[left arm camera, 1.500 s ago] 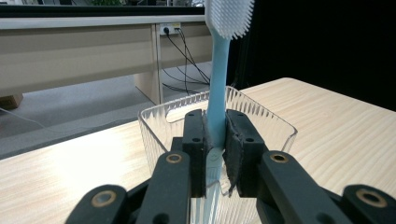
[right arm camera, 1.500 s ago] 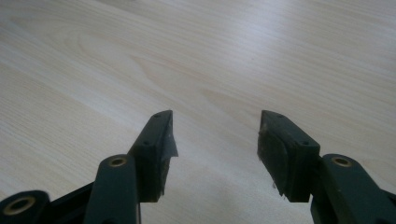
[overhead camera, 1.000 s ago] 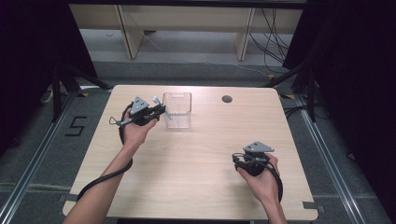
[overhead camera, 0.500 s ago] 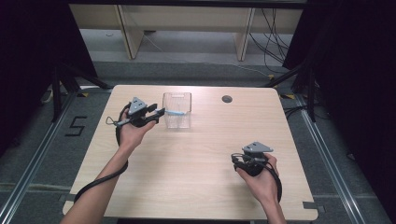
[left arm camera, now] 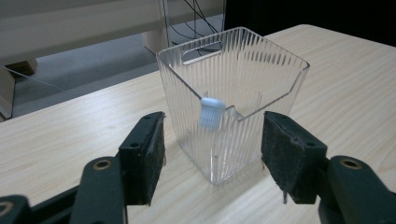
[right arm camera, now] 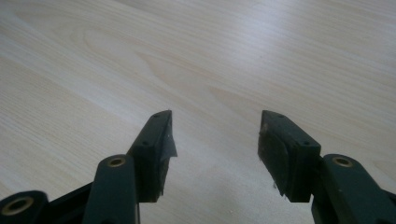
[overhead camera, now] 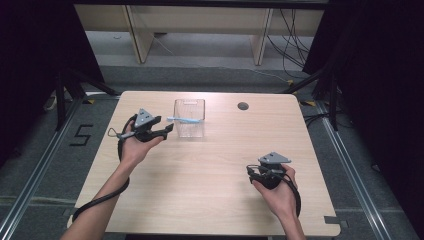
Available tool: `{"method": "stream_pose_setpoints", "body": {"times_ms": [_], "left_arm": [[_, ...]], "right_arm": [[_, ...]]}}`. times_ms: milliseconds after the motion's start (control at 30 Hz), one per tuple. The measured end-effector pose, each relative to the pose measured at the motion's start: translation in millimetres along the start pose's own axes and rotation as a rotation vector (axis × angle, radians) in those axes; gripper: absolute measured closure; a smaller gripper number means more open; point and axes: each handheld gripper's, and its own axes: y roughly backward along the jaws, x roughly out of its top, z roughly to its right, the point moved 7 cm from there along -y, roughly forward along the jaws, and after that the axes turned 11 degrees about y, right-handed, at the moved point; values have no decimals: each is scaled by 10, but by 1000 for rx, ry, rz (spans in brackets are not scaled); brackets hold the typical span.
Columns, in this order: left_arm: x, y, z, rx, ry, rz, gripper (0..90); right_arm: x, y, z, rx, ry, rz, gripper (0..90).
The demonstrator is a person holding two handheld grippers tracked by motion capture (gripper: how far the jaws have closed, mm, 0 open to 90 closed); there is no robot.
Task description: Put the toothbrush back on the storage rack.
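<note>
Left tongs (overhead camera: 167, 129) let go, jaws just been opening, nothing between pads. Light blue plastic toothbrush (overhead camera: 184, 119) lies across rim of clear ribbed plastic box (overhead camera: 189, 127), just ahead of left tongs; likely dropped there to go inside. Left gripper view shows brush head (left arm camera: 211, 112) leaning on box wall (left arm camera: 261, 79). Right tongs (overhead camera: 256, 174) spread wide, holding nothing, waiting low over pale wooden table (overhead camera: 200, 190), well apart from box.

Light wood table (overhead camera: 200, 190), w/ a round dark hole (overhead camera: 243, 106) near its far edge. One clear ribbed plastic box (overhead camera: 189, 127) stands directly on it, upright.
</note>
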Motion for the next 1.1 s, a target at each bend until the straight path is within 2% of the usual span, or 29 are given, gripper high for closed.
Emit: {"method": "stream_pose_setpoints", "body": {"times_ms": [100, 167, 200, 233, 267, 333, 433, 467, 567, 600, 667, 700, 800, 1033, 1067, 1100], "left_arm": [[-44, 68, -6, 4, 2, -21, 364], [-51, 85, -8, 3, 1, -24, 361], [-59, 102, -8, 3, 5, -26, 361], [-68, 118, -8, 4, 9, -29, 361], [-75, 134, -11, 4, 7, -34, 361], [-89, 167, -16, 5, 2, -41, 360], [-99, 221, -16, 4, 6, -41, 358], [-106, 245, -19, 5, 3, -45, 356], [-121, 285, -25, 2, -1, -46, 352], [-133, 317, -26, 4, 2, -41, 351], [-136, 341, -29, 4, 0, -37, 351], [-142, 358, -31, 7, -2, -36, 351], [-172, 398, -30, 2, -4, -32, 348], [-280, 513, -9, 9, 1, -50, 344], [-294, 536, -7, 7, 4, -52, 344], [-299, 552, -7, 8, -1, -53, 343]], "right_arm": [[2, 11, -21, 6, -24, -7, 458], [6, 3, -5, 5, 0, 1, 458], [1, 5, -28, 12, -27, -7, 458], [1, 5, -28, 12, -27, -7, 458], [-3, 0, -28, 2, -23, -2, 458], [-1, -9, 7, -1, 29, 5, 457], [0, -15, -4, 10, 23, 4, 457], [-1, -11, 4, -2, 22, 4, 457], [-8, -12, -1, 0, 21, 0, 457], [-10, -10, -22, 11, -1, -7, 457], [-7, -8, -10, 9, 11, -6, 457], [-13, -9, -23, 10, -9, -7, 457], [-16, -2, -38, 10, -26, -17, 457], [-15, -4, -31, 9, -18, -15, 457], [-15, -14, -16, 5, 1, -4, 457], [-10, -17, -19, 6, -9, 0, 457]]}}
